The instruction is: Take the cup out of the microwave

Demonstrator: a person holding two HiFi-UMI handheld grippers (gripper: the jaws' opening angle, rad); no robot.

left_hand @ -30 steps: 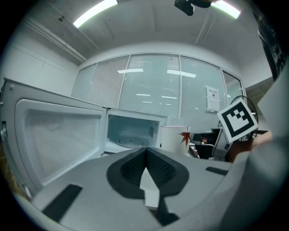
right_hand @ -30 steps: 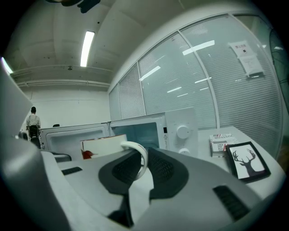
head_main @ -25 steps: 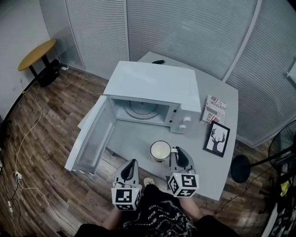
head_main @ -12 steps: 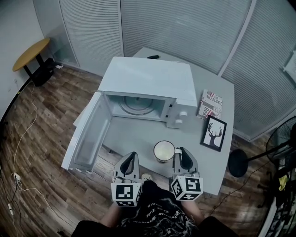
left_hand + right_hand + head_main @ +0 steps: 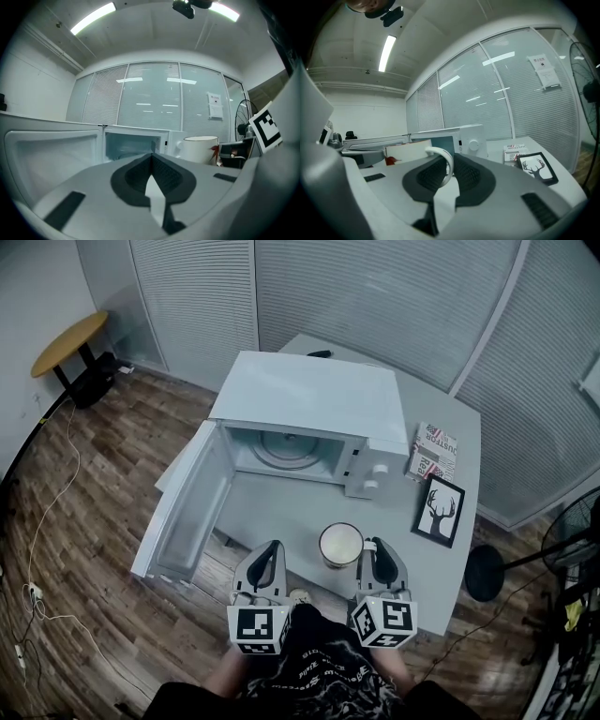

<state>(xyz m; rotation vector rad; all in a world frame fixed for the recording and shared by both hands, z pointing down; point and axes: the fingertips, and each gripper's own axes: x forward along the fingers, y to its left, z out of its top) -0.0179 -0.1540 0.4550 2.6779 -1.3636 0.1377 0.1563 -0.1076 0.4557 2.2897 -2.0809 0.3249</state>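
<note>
At the near edge of the grey table (image 5: 272, 512), the white round ceramic cup (image 5: 340, 545) is already out of the white box-shaped microwave oven (image 5: 309, 395), well in front of its empty cavity. We cannot tell whether the cup's base rests on the tabletop or hangs just above it. We find the right gripper (image 5: 370, 547) drawn narrow onto the cup's thin loop handle (image 5: 443, 153), the pads pinching the loop from either side and the cup body lying to its left. The left gripper (image 5: 272, 551) has its pads together with nothing between them. It sits just left of the cup and apart from it. The oven's hinged door (image 5: 183, 507) stands swung open on the left. In our judgement the main hazard is the hold itself: a pinch on the handle alone leaves the body free to pivot, so any quick move could tip the cup or let the loop slip from the pads. We cannot tell whether it holds liquid. So close to the near edge, a slip would probably send the cup onto the wood-plank floor (image 5: 94, 521). A careless sweep right would meet the black-framed deer picture (image 5: 438, 510).
</note>
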